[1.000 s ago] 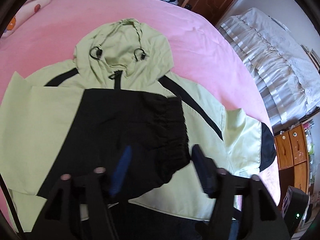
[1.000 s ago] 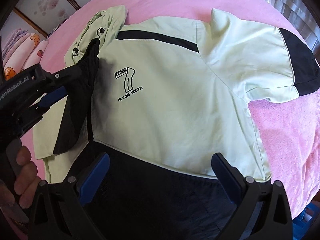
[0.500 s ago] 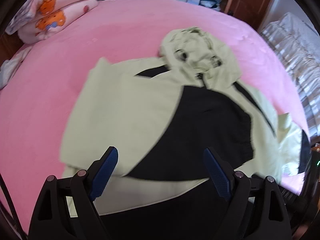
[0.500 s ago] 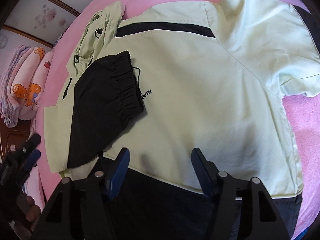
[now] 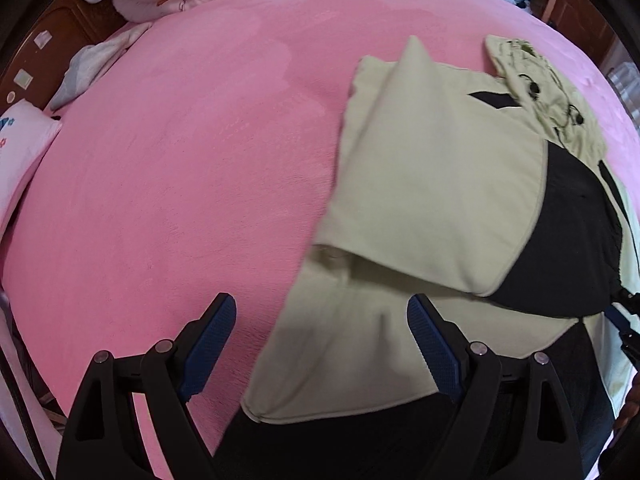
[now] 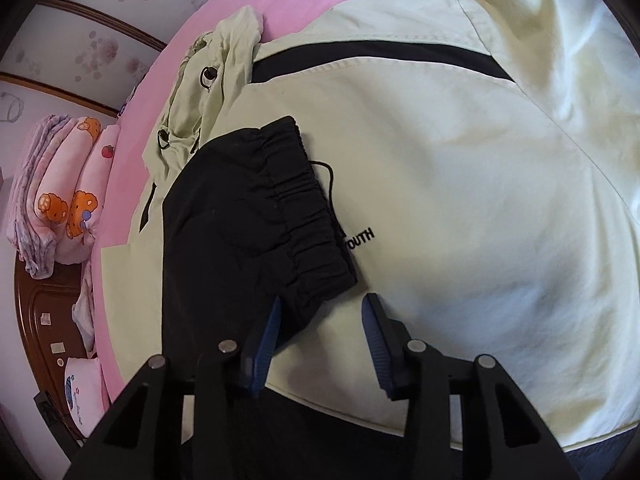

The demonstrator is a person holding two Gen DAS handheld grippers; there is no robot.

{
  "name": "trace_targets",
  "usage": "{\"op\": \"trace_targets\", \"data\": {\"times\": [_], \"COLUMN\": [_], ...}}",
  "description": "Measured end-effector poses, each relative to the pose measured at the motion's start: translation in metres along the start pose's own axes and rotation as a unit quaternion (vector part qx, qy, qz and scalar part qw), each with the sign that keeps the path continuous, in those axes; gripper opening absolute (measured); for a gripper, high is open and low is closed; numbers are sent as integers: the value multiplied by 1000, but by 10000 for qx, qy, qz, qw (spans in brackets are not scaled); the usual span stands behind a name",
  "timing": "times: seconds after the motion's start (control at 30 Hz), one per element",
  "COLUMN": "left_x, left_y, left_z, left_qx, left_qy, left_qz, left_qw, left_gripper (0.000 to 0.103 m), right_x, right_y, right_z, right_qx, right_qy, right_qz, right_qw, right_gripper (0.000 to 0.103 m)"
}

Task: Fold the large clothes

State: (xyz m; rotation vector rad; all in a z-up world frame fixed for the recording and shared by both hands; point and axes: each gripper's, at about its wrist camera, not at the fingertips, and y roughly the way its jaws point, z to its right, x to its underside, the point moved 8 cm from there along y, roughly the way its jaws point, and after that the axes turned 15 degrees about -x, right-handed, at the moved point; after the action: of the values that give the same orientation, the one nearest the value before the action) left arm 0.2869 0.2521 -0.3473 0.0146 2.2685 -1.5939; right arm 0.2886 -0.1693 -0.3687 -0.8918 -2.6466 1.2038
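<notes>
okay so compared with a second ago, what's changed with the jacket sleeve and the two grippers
The left gripper let go of the black-cuffed sleeve, which now lies folded across the jacket chest. It then swung toward the jacket's side edge, jaws wide, nothing held. The right gripper came lower toward the cuff; its jaws have just been closing, pinching nothing yet. Jacket body and hood stayed put on the pink bed.

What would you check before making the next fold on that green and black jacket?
1. Left sleeve folded across the chest: ok.
2. Its black cuff lies flat on the jacket: ok.
3. Left tool open over the jacket's side edge, nothing gripped: ok.
4. Right tool has just been closing beside the cuff corner; whether it pinches cloth: cannot tell.
5. Hood spread flat: not ok, it is bunched.
6. Pink bedspread bare beside the jacket: ok.
</notes>
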Motion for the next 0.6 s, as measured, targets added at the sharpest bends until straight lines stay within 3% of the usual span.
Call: {"op": "trace_targets", "data": {"times": [0.2, 0.27, 0.33, 0.47, 0.6], "left_x": [-3, -4, -7, -11, -11], "left_y": [27, 33, 40, 51, 54], "left_z": [-12, -13, -13, -15, -19], "left_qx": [7, 66, 55, -149, -273], "left_qy": [-142, -173, -168, -176, -204], "left_qz": [-103, -81, -45, -53, -92], "left_qw": [9998, 9998, 9998, 9997, 9994], "left_gripper": [86, 86, 86, 78, 74], "right_x": [-15, -20, -22, -25, -32], "right_y": [12, 15, 16, 12, -7], "right_z": [-6, -7, -7, -12, -27], "right_qx": [-82, -72, -49, -240, -144], "right_qy": [20, 5, -32, 35, -326], "right_qz": [225, 267, 261, 387, 652], "right_qw": [9997, 9996, 9996, 9990, 9972], "right_gripper": [42, 36, 17, 12, 10]}}
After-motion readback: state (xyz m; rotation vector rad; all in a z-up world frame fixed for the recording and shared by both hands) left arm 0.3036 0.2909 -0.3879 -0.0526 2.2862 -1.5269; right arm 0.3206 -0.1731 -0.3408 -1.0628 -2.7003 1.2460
